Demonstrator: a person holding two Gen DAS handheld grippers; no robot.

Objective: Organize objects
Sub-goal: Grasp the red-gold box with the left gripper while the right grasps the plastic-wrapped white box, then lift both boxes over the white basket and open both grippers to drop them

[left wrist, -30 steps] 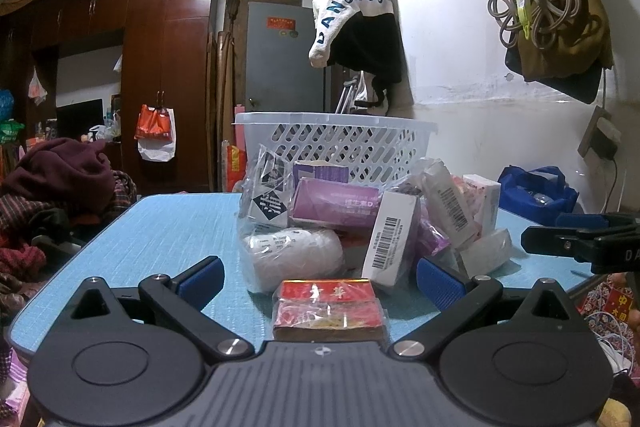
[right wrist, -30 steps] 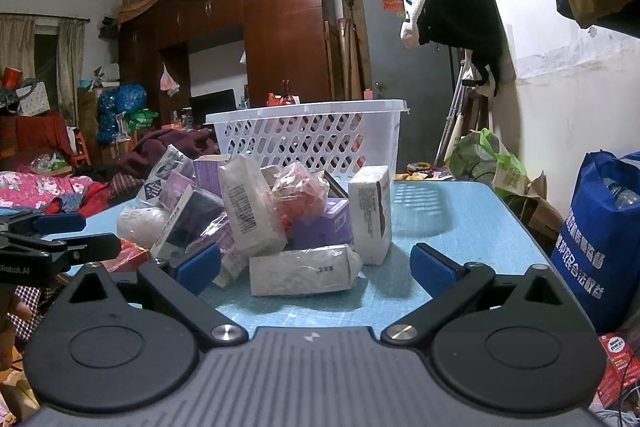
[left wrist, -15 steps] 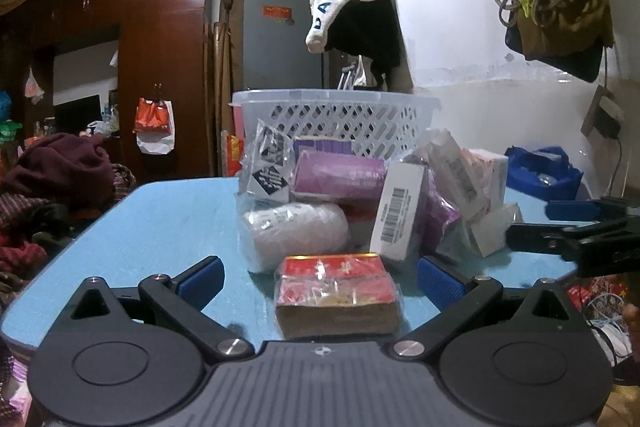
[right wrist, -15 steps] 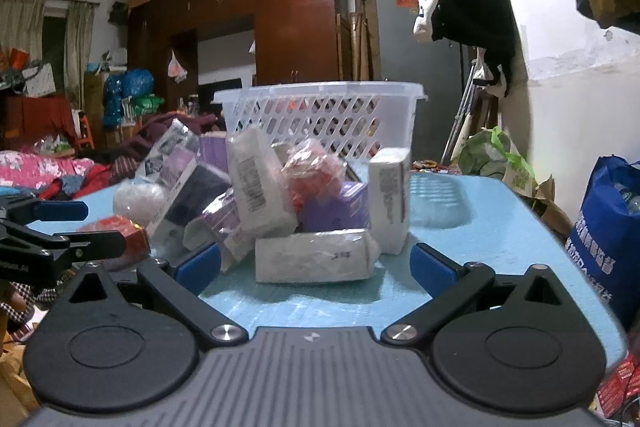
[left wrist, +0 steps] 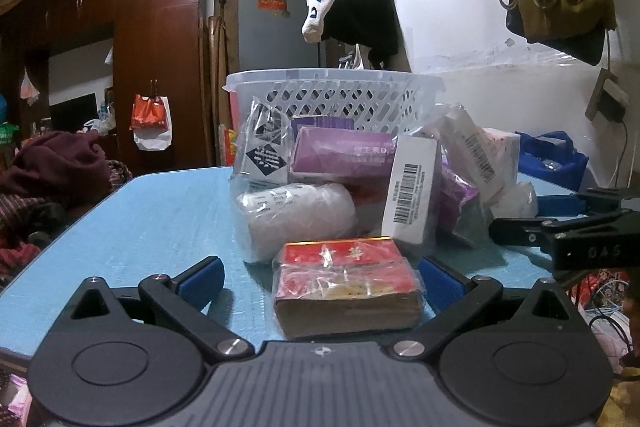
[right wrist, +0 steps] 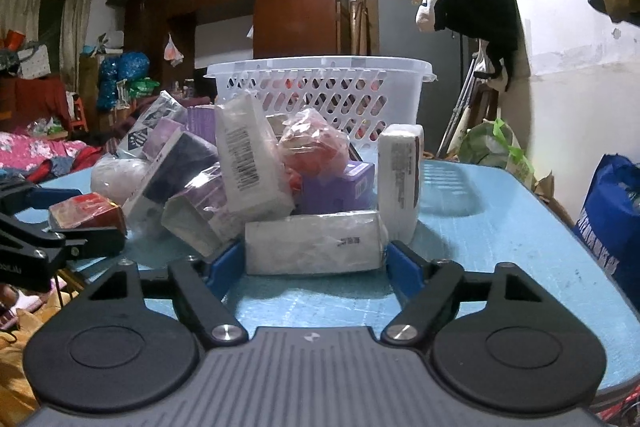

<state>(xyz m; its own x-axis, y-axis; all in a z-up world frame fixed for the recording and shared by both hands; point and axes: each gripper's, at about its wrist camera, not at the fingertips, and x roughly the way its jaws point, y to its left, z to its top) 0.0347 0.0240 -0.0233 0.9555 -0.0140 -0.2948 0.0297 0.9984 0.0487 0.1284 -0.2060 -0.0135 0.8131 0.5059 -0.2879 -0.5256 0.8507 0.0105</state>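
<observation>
A pile of wrapped boxes and packets lies on the blue table (left wrist: 140, 219) in front of a white slotted basket (left wrist: 336, 95). My left gripper (left wrist: 320, 281) is open, with a red wrapped packet (left wrist: 346, 283) lying between its fingers; the right pad is near the packet. My right gripper (right wrist: 314, 267) is open around a white wrapped packet (right wrist: 314, 243) lying on its side, both blue pads close to its ends. The basket (right wrist: 320, 87) also shows behind the pile in the right wrist view. Each gripper shows in the other's view: the right one (left wrist: 560, 231), the left one (right wrist: 48, 239).
A white barcode box (left wrist: 410, 195), purple boxes (left wrist: 340, 155) and a white roll (left wrist: 296, 211) sit in the pile. An upright white box (right wrist: 400, 179) stands right of the pile. A blue bag (right wrist: 612, 215) sits beside the table's right edge. Wardrobes and clutter fill the room behind.
Both grippers have moved forward toward the pile. The red packet now lies between the left fingers, and the white packet between the right fingers. Both stay open.
</observation>
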